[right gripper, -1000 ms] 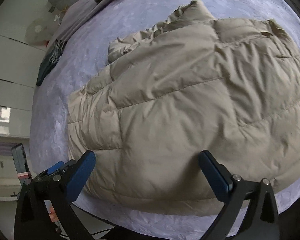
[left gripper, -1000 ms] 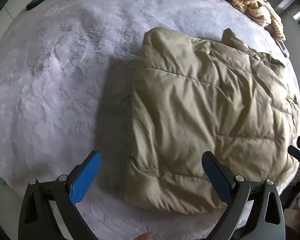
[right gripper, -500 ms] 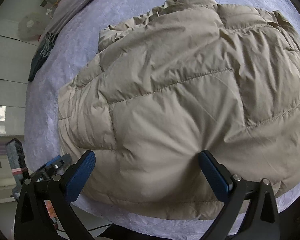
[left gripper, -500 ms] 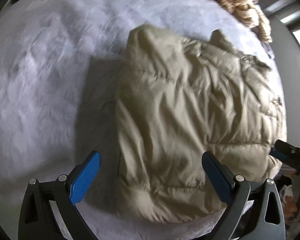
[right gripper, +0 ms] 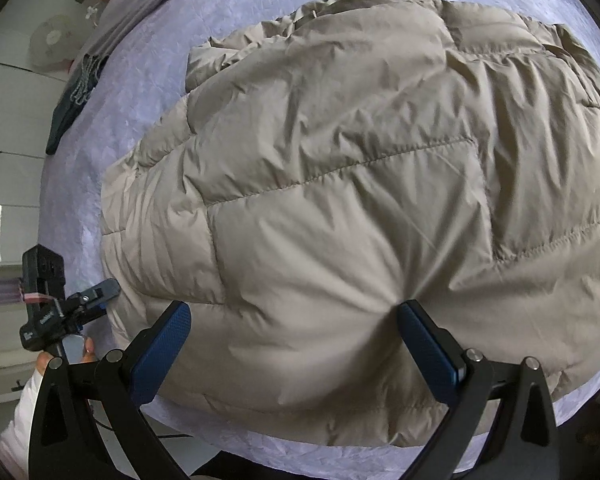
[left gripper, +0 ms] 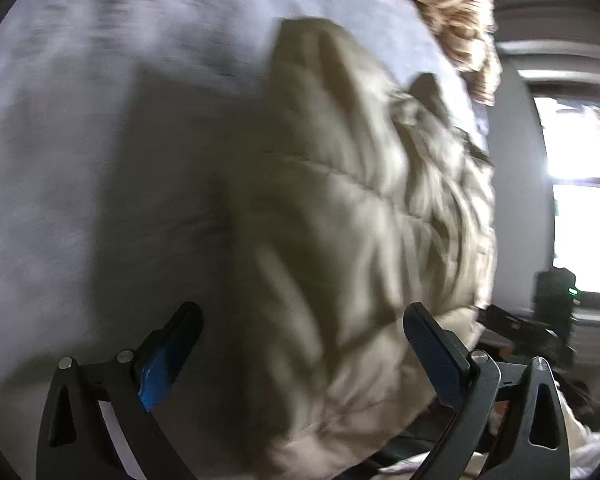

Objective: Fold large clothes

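A beige quilted puffer jacket (right gripper: 360,184) lies folded on a lilac bed cover (right gripper: 148,92). My right gripper (right gripper: 294,344) is open, low over the jacket's near hem; its right finger (right gripper: 428,344) presses a dent into the fabric. In the blurred left wrist view the jacket (left gripper: 348,240) lies ahead, and my left gripper (left gripper: 300,344) is open over its near left corner, holding nothing. The left gripper also shows in the right wrist view (right gripper: 96,296) at the jacket's left corner.
A cream striped garment (left gripper: 460,28) is heaped at the bed's far end. A dark green cloth (right gripper: 68,116) hangs at the bed's left edge. A bright window (left gripper: 580,200) is to the right. The bed's near edge (right gripper: 260,448) lies just below the jacket's hem.
Both grippers have moved closer to the jacket. The left wrist view has swung left and down, now blurred. The right finger now dents the hem.
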`<state>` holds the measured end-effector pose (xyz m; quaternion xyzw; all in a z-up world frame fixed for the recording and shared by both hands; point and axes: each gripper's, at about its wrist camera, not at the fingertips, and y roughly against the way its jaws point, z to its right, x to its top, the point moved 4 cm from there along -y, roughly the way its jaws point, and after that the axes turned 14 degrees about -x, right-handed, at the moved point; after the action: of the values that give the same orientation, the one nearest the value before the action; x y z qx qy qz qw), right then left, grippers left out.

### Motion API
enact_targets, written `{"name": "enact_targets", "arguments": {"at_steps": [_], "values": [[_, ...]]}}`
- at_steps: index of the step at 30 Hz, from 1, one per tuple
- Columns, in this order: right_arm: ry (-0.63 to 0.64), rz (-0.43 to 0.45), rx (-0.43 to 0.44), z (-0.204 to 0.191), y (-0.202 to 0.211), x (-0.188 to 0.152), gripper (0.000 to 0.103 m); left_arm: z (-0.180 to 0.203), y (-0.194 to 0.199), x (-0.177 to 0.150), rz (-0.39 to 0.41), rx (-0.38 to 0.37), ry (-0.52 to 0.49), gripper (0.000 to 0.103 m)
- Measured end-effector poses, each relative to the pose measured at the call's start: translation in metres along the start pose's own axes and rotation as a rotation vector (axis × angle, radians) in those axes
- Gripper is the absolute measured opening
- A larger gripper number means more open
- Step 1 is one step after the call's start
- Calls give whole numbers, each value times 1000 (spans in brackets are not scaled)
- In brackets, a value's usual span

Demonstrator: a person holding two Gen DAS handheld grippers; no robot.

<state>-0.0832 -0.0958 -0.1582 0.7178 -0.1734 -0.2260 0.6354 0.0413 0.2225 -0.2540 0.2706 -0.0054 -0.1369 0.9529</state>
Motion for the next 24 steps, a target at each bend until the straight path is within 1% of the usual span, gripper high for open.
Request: {"name": "enact_targets", "arguments": {"at_steps": [2,3,5,7,11,13,16,17,18,19,21,24], "values": [[12,-2,-6,-2,-1,0,103,10,-17,6,-42,-45,-37,101],[12,-1,-9,-2,-2,0,103,13,-27,10,-70,-54,-55,101],[15,-1,-16,-3,-3,1,103,13,-46,16,-123,-47,-82,101],[21,-2,-24,-6,-5,1,103,13,-56,21,-152,-54,-89,101],[25,-2,-34,-11,-7,2,103,12,-62,27,-158,-106,-64,101],[24,-1,-37,-12,-7,2,103,16,-66,29,-156,-109,-63,101],[19,-2,-39,-14,-8,2,103,27,-70,25,-159,-107,-88,100],[18,-2,-39,-15,-9,2,103,33,-71,23,-161,-112,-100,93],[17,-2,-39,-15,-9,3,103,41,-71,21,-163,-115,-122,83],[16,-2,-38,-15,-9,4,103,45,-69,19,-164,-115,-138,79],[11,-1,-34,-15,-8,6,103,55,-65,16,-159,-121,-168,67],[9,-1,-29,-13,-8,8,103,65,-54,13,-138,-144,-170,63]]}}
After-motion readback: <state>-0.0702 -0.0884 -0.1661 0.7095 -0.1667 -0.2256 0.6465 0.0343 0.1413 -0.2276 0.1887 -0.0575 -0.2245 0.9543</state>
